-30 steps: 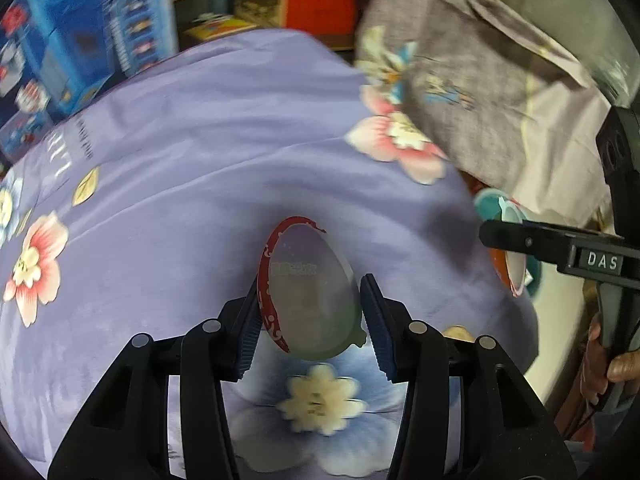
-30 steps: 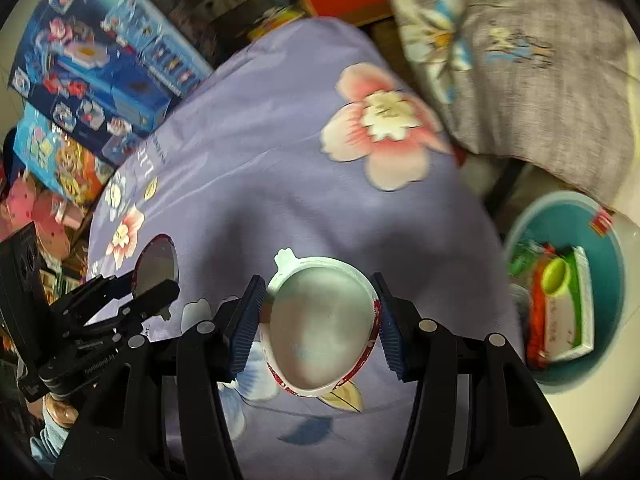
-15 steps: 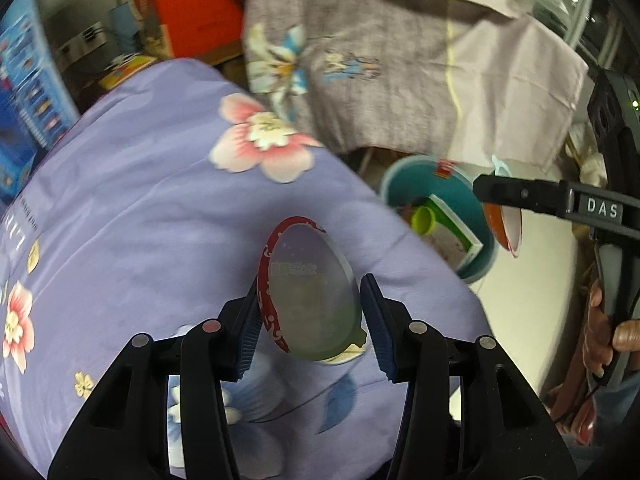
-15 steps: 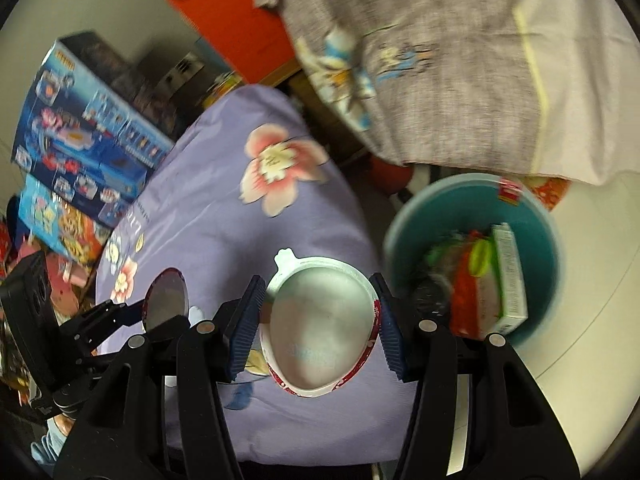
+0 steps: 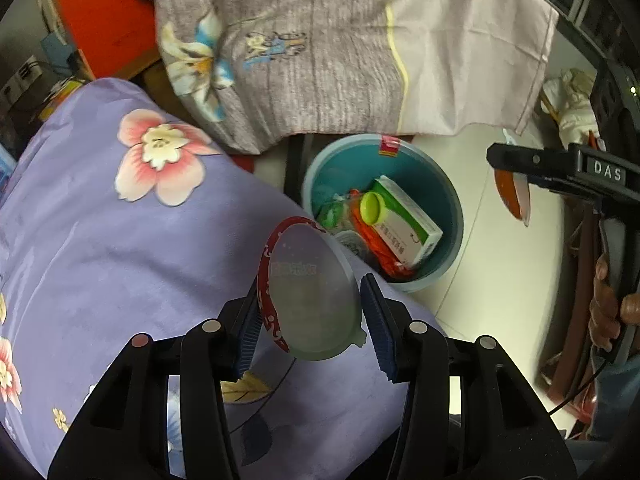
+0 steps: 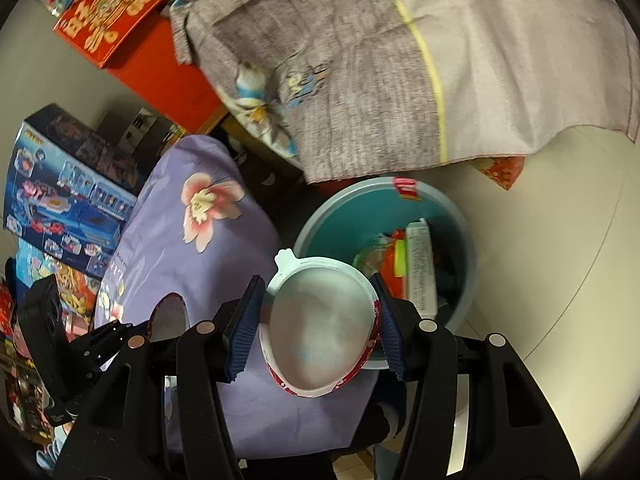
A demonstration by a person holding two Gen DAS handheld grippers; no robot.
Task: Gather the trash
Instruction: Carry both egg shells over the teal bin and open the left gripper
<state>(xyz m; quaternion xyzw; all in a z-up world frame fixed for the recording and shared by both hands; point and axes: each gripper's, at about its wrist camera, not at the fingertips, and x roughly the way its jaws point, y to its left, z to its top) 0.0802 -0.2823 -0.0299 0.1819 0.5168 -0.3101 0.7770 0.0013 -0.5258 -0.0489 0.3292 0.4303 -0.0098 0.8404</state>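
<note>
My left gripper [image 5: 308, 320] is shut on a red-rimmed plastic cup [image 5: 310, 288], held over the edge of the purple flowered cloth [image 5: 120, 240], just short of the teal trash bin [image 5: 448, 196]. My right gripper [image 6: 318, 320] is shut on a second white and red plastic cup [image 6: 320, 316], held beside the bin [image 6: 320, 216]. The bin holds a green and white box [image 5: 408, 216], a green lid and orange wrappers. The right gripper with its cup also shows in the left wrist view [image 5: 514, 192], above the floor right of the bin.
A grey and pink cloth [image 5: 340, 48] hangs over furniture behind the bin. Toy boxes [image 6: 60, 192] and a red box [image 6: 108, 8] stand at the far left. White floor [image 6: 552, 240] lies right of the bin.
Both grippers have swung right from over the purple cloth toward the bin, each still holding its cup. The bin has come into fuller view.
</note>
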